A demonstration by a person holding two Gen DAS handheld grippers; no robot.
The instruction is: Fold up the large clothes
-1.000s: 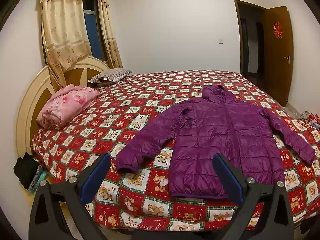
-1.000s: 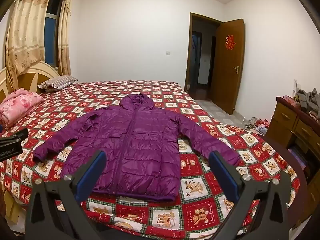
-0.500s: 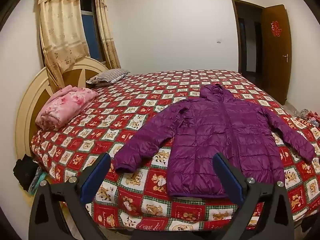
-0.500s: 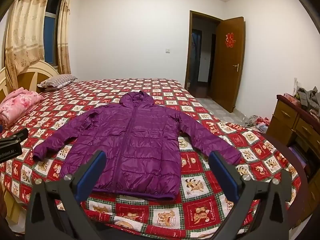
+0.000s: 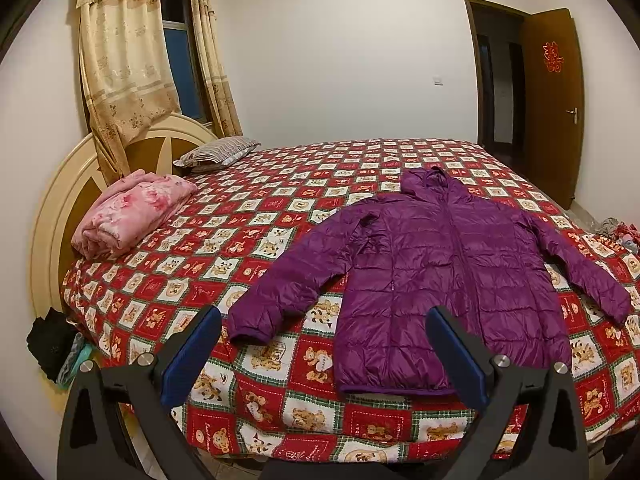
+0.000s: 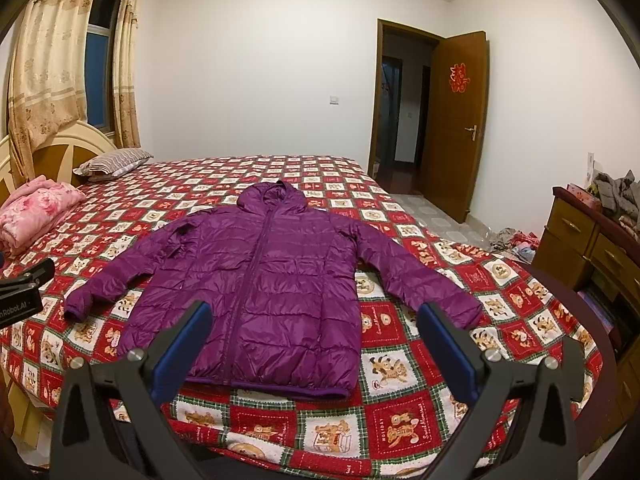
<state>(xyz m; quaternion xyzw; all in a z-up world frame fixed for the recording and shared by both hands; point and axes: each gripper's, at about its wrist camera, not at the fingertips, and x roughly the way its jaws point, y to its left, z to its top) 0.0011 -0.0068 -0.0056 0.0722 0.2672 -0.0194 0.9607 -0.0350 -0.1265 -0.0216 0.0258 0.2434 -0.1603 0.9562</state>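
Note:
A purple hooded puffer jacket lies flat and zipped on the bed, hood away from me, both sleeves spread out; it also shows in the right wrist view. My left gripper is open and empty, held off the near edge of the bed, short of the jacket's left sleeve cuff and hem. My right gripper is open and empty, short of the hem, with its right finger near the right sleeve cuff. Part of the left gripper shows at the right wrist view's left edge.
The bed has a red, white and green bear-print cover and a cream headboard. A folded pink blanket and a striped pillow lie near the headboard. A wooden dresser stands right of the bed. A door stands open.
Both grippers have risen and tilted slightly, so the jacket and bed sit a little lower in both views. Both stay open. The jacket has not moved.

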